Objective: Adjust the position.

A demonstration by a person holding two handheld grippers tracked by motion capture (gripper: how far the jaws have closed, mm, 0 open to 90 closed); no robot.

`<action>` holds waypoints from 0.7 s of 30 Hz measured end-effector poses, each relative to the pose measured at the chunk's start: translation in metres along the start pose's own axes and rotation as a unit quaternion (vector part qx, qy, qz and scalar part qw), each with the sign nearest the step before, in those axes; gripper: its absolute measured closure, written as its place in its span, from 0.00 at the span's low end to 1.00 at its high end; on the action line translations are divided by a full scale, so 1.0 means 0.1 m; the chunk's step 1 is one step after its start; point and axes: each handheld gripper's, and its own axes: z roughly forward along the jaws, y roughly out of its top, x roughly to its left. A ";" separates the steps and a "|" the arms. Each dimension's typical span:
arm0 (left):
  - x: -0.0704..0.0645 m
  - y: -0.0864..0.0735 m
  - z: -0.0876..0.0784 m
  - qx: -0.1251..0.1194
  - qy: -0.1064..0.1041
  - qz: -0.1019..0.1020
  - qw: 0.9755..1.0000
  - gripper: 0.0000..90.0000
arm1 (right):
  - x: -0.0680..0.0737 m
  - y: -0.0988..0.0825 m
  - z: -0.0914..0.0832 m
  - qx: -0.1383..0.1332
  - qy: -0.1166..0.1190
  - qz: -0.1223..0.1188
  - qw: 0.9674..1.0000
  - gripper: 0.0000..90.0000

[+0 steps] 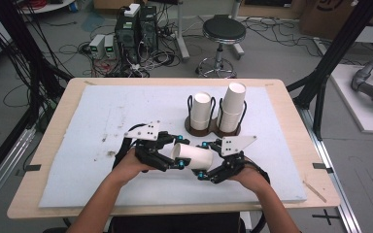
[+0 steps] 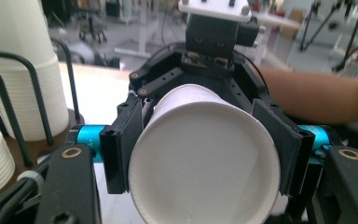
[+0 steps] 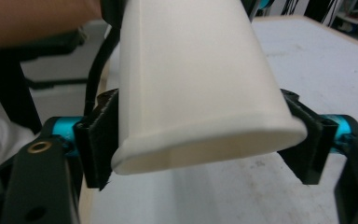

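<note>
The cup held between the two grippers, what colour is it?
Plain white, no print. The cup shows best in the left gripper view.

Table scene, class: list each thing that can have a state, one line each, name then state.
White paper cup: lying sideways, off the table, gripped at both ends.
Left gripper: shut on the cup.
Right gripper: shut on the cup.
Black wire two-slot cup holder: upright, a stack of white cups in each slot.
</note>
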 end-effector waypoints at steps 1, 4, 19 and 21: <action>0.00 0.00 -0.01 -0.007 -0.001 -0.001 1.000 0.40 | 0.00 0.00 -0.01 -0.007 0.000 0.004 1.000 0.24; 0.01 -0.02 -0.03 -0.031 -0.008 -0.007 0.999 0.40 | -0.01 0.00 -0.02 -0.012 -0.003 0.005 1.000 0.25; 0.01 -0.08 -0.05 -0.033 -0.016 -0.014 0.999 0.40 | -0.02 0.01 -0.06 -0.020 0.018 -0.016 1.000 0.40; -0.01 -0.06 -0.05 -0.009 0.008 -0.006 1.000 0.37 | -0.02 0.00 -0.06 -0.015 0.016 -0.019 1.000 0.41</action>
